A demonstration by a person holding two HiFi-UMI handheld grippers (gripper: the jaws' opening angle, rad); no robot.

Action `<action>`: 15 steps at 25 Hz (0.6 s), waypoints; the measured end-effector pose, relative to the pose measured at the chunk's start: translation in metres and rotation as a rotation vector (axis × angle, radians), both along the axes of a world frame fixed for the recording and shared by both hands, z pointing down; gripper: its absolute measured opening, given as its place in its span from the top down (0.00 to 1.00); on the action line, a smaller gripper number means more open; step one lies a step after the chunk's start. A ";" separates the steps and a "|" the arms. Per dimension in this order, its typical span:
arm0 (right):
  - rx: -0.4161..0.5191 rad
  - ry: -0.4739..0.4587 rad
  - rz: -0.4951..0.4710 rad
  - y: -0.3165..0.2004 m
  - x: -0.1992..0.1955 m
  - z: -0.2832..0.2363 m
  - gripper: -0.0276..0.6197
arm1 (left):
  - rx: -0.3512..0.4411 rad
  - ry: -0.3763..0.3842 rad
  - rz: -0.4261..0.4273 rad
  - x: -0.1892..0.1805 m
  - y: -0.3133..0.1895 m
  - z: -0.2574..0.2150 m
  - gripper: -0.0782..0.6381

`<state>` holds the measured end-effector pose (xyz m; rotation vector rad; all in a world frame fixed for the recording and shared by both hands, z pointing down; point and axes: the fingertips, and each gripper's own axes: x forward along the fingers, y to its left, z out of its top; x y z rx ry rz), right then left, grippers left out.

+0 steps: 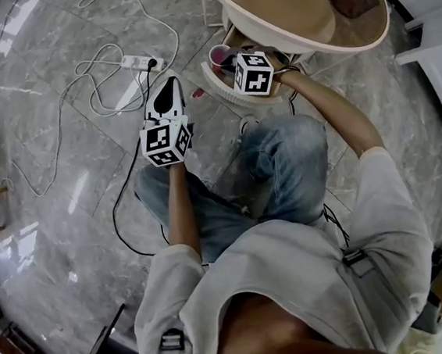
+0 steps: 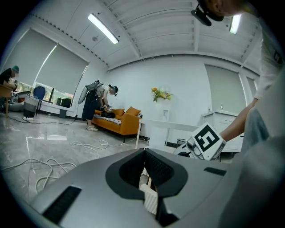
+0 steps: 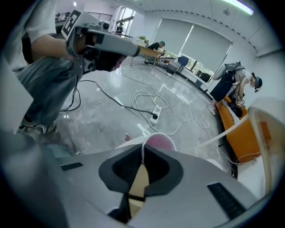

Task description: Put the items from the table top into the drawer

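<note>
A pink cup [image 3: 159,142] with a thin white rim is pinched by its wall between the jaws of my right gripper [image 3: 142,153], which is shut on it. In the head view the cup [image 1: 218,54] hangs at the near edge of the round white table [image 1: 301,42] with its tan top, over a white lower tier [image 1: 215,81]. The right gripper [image 1: 228,61] reaches in from its marker cube. My left gripper [image 1: 168,87] is held out over the floor, left of the table, and points away from me. Its jaws [image 2: 144,153] are shut with nothing between the tips.
A white power strip [image 1: 142,61] and looping cables lie on the marble floor left of the table. The person's knees in jeans [image 1: 274,159] sit just below the grippers. White furniture [image 1: 437,55] stands at the right. Across the room are an orange sofa [image 2: 119,121] and a standing person [image 2: 93,104].
</note>
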<state>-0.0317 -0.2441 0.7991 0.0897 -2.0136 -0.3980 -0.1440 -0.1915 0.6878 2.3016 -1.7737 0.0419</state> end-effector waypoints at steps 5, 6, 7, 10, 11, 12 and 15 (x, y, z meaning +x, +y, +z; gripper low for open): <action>-0.073 0.072 0.063 0.011 0.045 0.046 0.90 | -0.005 0.002 0.003 0.003 0.000 0.005 0.87; -0.088 0.083 0.073 0.015 0.051 0.054 0.90 | -0.006 0.002 0.004 0.003 0.000 0.005 0.87; -0.103 0.092 0.083 0.018 0.056 0.061 0.90 | -0.007 0.002 0.004 0.003 0.000 0.006 0.87; -0.134 0.108 0.103 0.023 0.063 0.078 0.90 | -0.011 0.008 -0.002 0.000 0.000 0.009 0.87; -0.143 0.112 0.108 0.023 0.064 0.083 0.90 | -0.013 0.009 -0.003 -0.001 0.000 0.010 0.87; -0.150 0.116 0.111 0.024 0.065 0.087 0.90 | -0.015 0.010 -0.004 -0.001 0.000 0.011 0.87; -0.167 0.121 0.112 0.027 0.065 0.095 0.90 | -0.019 0.010 -0.004 -0.003 -0.001 0.013 0.87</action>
